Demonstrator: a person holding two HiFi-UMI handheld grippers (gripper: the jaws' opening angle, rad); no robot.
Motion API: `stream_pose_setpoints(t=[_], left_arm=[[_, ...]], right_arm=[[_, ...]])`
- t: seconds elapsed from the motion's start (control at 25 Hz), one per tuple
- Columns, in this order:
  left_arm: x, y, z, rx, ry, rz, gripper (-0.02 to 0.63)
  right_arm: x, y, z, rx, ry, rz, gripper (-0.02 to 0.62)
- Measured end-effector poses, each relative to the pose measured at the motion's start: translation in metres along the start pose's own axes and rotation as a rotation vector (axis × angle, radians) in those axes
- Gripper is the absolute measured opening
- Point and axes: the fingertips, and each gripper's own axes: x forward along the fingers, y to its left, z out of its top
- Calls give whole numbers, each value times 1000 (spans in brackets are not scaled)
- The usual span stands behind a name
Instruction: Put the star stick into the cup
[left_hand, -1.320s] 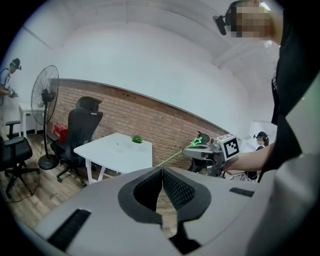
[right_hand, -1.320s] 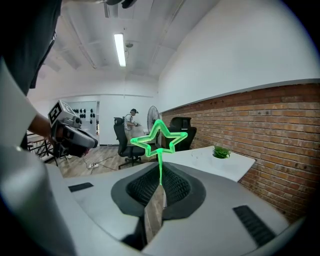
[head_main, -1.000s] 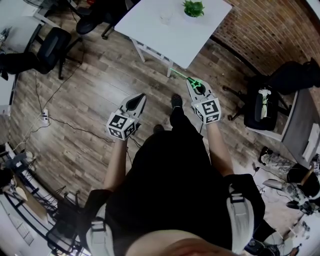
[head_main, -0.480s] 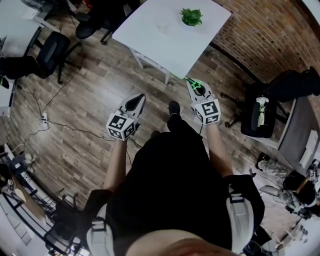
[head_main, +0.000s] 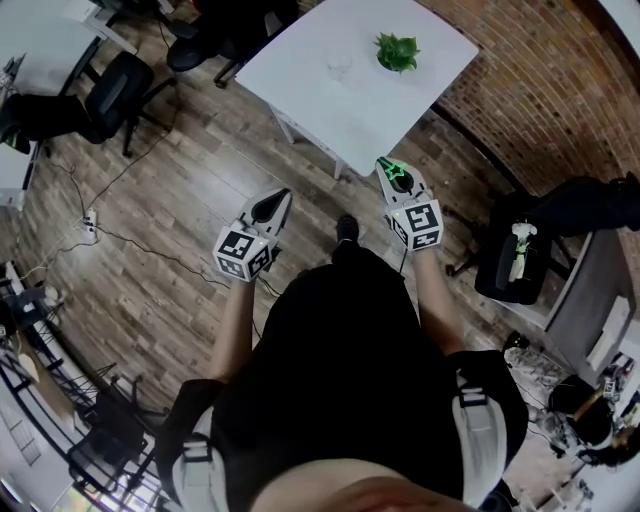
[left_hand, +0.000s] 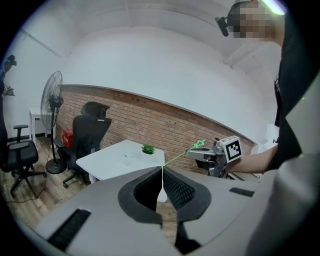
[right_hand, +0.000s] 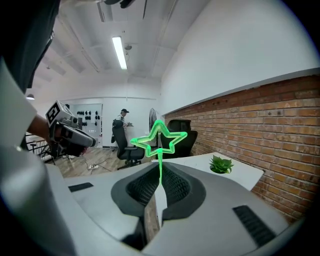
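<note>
Well, head view: right gripper (head_main: 388, 168) clamped shut on star stick (head_main: 394, 172), just short of white table (head_main: 330, 100); clear cup (head_main: 340, 66) far across it, near plant (head_main: 397, 50). Risk of tipping faint cup w/ sideways nudge, or of skinny stem swivelling in grip. Left gripper view: left gripper (left_hand: 162, 172) shut tight, empty. Right gripper view: thin green stem pinched betw. jaws, glowing star outline on top.

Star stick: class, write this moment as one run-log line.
right gripper: shut on star stick | left gripper: shut, empty | cup: on table, stick not yet in
</note>
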Motion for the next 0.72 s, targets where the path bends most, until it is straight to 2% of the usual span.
stream_pose_setpoints(t=[0.72], left_arm=[[55,-5,25,-24,-22,111,22]], right_arm=[[29,-68,8,-26,-6,109,11]])
